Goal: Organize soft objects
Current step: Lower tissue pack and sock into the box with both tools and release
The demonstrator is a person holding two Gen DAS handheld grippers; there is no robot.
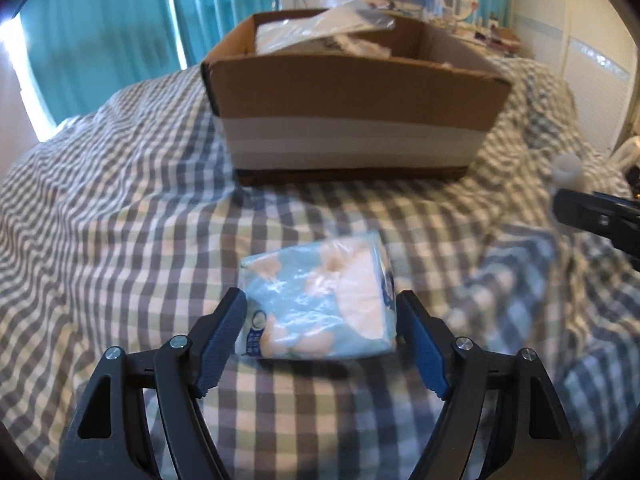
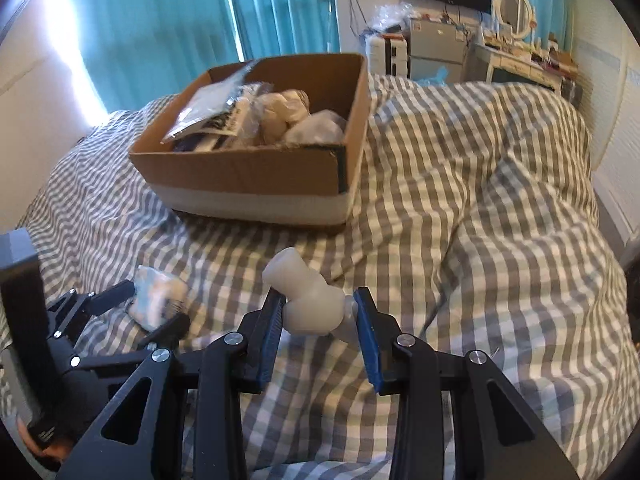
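Two soft things are in play right now, one per hand. The left tongs (image 1: 320, 312) are pinching a plastic-wrapped tissue pack (image 1: 320, 304), light blue and white, with a blue pad against each side; it looks lifted just off the checked bedspread (image 1: 120, 200), though the blur makes it hard to be sure. The right tongs (image 2: 320, 312) are squeezing a pale rubbery toy (image 2: 308, 300), a knobby bone-ish shape with one flared end poking up and to the left past the left pad.

Further out, the cardboard box (image 2: 248, 180) sits on the bed at the far side, a bit left of center from the right wrist view. It's already got a few things in it: a flat plastic bag (image 2: 208, 112) leaning on the left wall, some beige lumpy stuff and a grey wrapped bundle.

My take on doing this step well: both grips look decent, so don't squeeze harder, the tissue pack will just crumple and slide. Carry each one up and over the near wall of the box before lowering, since that wall is tall enough to catch a low swing. The right half of the box looks freest, so I'd aim there. Also the two tongs are close together, so send one in at a time.
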